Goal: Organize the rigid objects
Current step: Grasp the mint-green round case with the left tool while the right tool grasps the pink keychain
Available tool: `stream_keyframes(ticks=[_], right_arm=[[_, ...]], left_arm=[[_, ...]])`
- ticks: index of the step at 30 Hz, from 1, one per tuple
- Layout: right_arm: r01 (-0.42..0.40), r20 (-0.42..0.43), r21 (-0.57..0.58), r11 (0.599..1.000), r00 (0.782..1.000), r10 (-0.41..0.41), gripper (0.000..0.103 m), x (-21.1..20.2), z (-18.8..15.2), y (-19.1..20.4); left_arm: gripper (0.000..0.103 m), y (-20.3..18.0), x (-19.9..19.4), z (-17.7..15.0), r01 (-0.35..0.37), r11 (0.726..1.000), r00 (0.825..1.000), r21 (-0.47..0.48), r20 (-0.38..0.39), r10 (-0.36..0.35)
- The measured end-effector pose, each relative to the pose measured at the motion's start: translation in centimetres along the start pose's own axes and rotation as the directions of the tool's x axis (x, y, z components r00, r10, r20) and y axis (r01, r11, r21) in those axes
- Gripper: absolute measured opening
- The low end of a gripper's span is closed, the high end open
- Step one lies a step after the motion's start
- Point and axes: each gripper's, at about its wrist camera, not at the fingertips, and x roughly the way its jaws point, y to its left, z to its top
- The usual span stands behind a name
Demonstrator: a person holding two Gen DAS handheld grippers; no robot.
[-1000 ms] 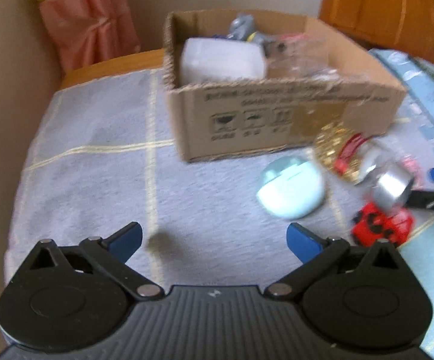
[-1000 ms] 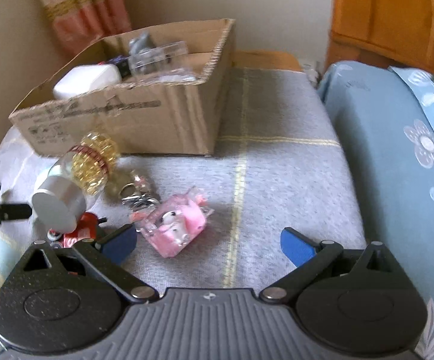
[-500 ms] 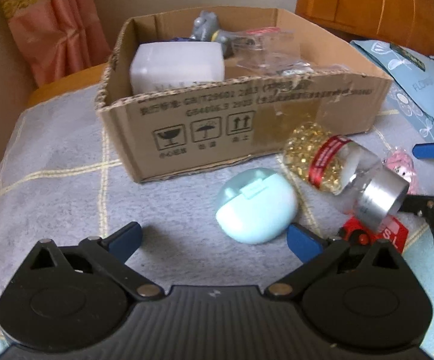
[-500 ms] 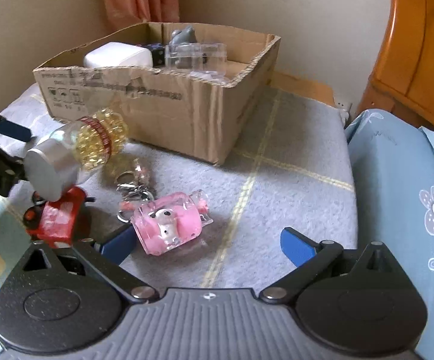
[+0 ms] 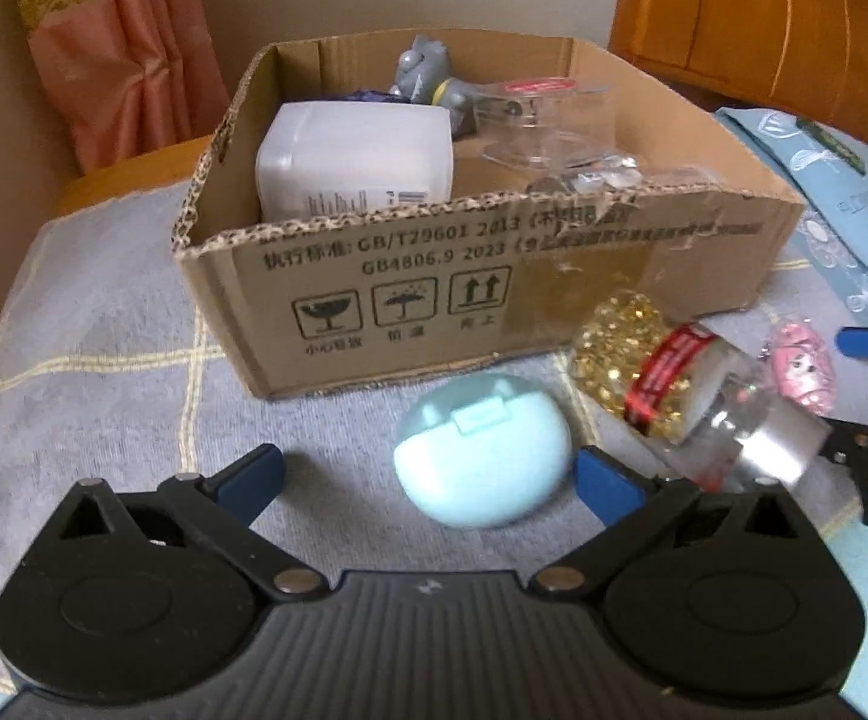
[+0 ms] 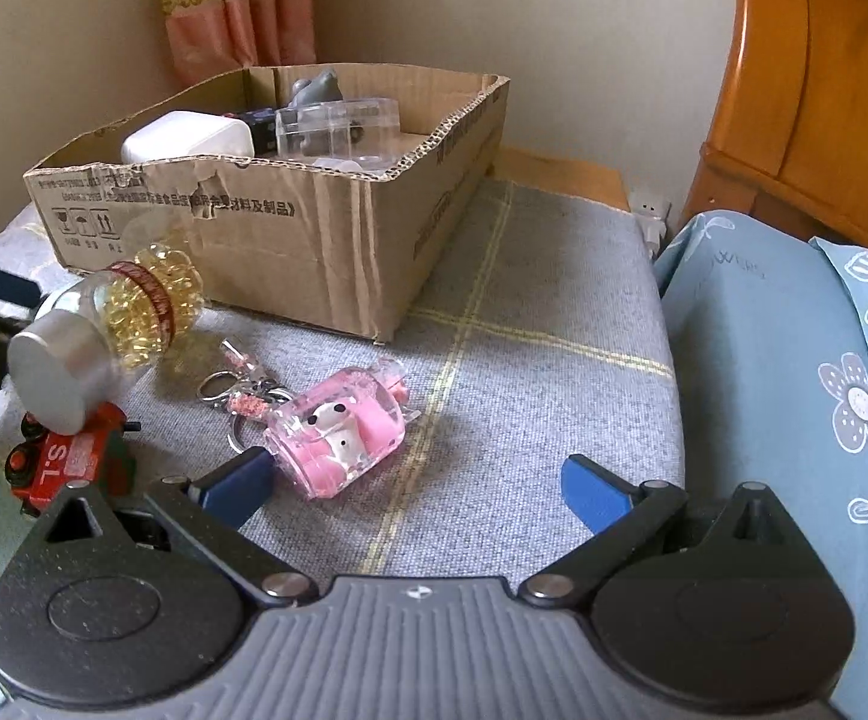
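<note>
A cardboard box (image 5: 494, 276) stands on the grey cloth and holds a white container (image 5: 356, 162), a grey figurine (image 5: 422, 69) and clear plastic cases (image 5: 548, 120). In front of it lie a pale blue round case (image 5: 485, 450), a clear bottle of gold beads (image 5: 674, 384) with a silver cap, a red toy car (image 6: 65, 459) and a pink keychain charm (image 6: 341, 435). My left gripper (image 5: 428, 480) is open, with the blue case between its fingers. My right gripper (image 6: 413, 486) is open, with the pink charm by its left finger.
A light blue floral pillow (image 6: 794, 360) lies on the right of the cloth. A wooden headboard (image 6: 824, 90) stands behind it. A pink curtain (image 5: 116, 48) hangs at the back left. The box (image 6: 290, 222) also shows in the right wrist view.
My left gripper has swung right and closed in on the blue case, which now sits between its fingers. My right gripper has drawn closer to the pink charm. Both stay open.
</note>
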Motion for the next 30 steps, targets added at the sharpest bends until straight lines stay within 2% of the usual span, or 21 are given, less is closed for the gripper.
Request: stream_keyframes(ticks=[3, 9, 15, 23, 30], right_arm=[[-0.033, -0.003, -0.035, 0.999, 0.999, 0.033, 0.103, 0.0, -0.1, -0.4], [-0.113, -0.018, -0.144, 0.983, 0.994, 0.112, 0.103, 0.2, 0.6, -0.9], [-0.212, -0.039, -0.24, 0.947, 0.977, 0.209, 0.103, 1.2, 2.0, -0.5], [-0.285, -0.063, -0.336, 0.898, 0.958, 0.28, 0.082, 1.2, 3.0, 0.7], [-0.269, -0.069, -0.333, 0.904, 0.963, 0.261, 0.069, 0.3, 2.6, 1.2]], left_arm=[[0.102, 0.6, -0.3, -0.4, -0.018, 1.0, 1.0, -0.004, 0.001, 0.018], [0.102, 3.0, -0.8, -0.9, -0.089, 0.993, 0.996, -0.074, -0.014, 0.088], [0.102, 3.2, -1.0, -1.5, -0.088, 0.991, 0.996, -0.1, -0.012, 0.087], [0.1, 2.0, -0.8, -1.1, -0.056, 0.996, 0.998, -0.065, 0.015, 0.057], [0.095, 1.5, -0.4, -0.6, -0.052, 0.997, 0.997, -0.051, 0.047, 0.054]])
